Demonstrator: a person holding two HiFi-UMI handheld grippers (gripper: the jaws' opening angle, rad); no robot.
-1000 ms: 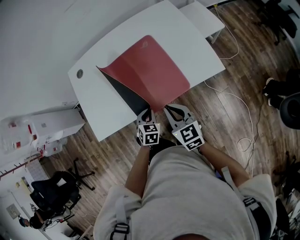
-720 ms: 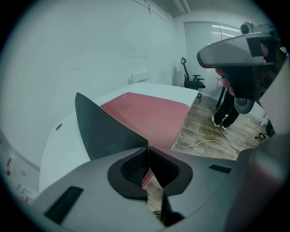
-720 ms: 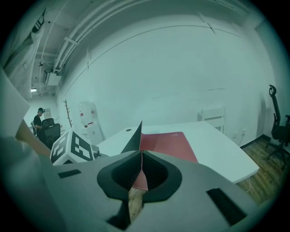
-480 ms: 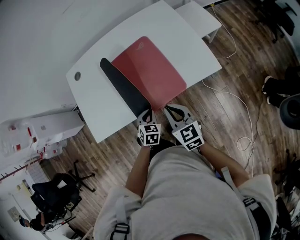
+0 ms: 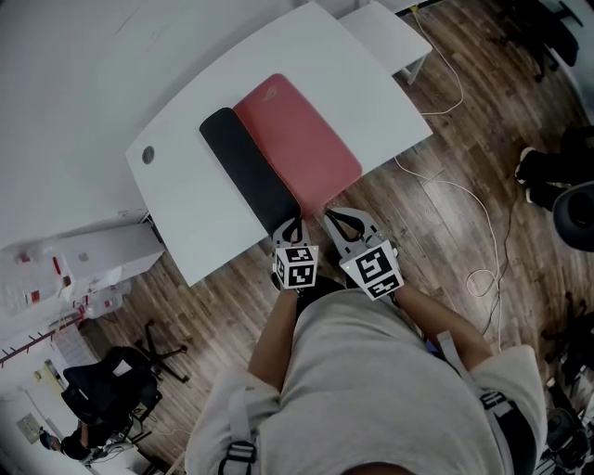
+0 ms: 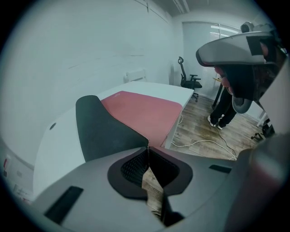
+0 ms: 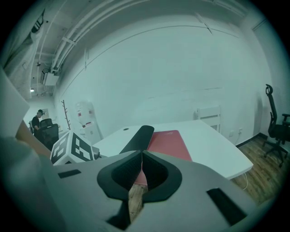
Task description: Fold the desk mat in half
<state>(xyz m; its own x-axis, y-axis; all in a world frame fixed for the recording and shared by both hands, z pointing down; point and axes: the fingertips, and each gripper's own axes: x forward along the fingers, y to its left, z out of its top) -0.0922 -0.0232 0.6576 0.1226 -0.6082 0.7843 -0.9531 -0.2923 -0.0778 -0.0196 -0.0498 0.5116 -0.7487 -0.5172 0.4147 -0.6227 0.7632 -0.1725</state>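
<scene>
The desk mat lies on the white table [image 5: 186,209], its red face [image 5: 299,139] to the right and a strip of its black underside [image 5: 249,174] flat along the left. At the table's near edge my left gripper [image 5: 289,228] is shut on the mat's black near corner, and my right gripper [image 5: 338,221] is shut on the red near corner beside it. In the left gripper view the black flap [image 6: 102,131] runs into the closed jaws of the left gripper [image 6: 147,152]. In the right gripper view a sliver of red mat [image 7: 167,142] sits pinched in the right gripper [image 7: 142,156].
A round grommet hole [image 5: 148,155] marks the table's far left corner. A small white side table [image 5: 390,28] stands beyond the desk. White cables [image 5: 464,199] trail over the wooden floor at the right. A white cabinet [image 5: 83,255] and an office chair [image 5: 102,380] stand at the left.
The mat's raised left part has dropped and flattened; its black underside now lies as a flat strip left of the red face. Both grippers stayed at the near edge.
</scene>
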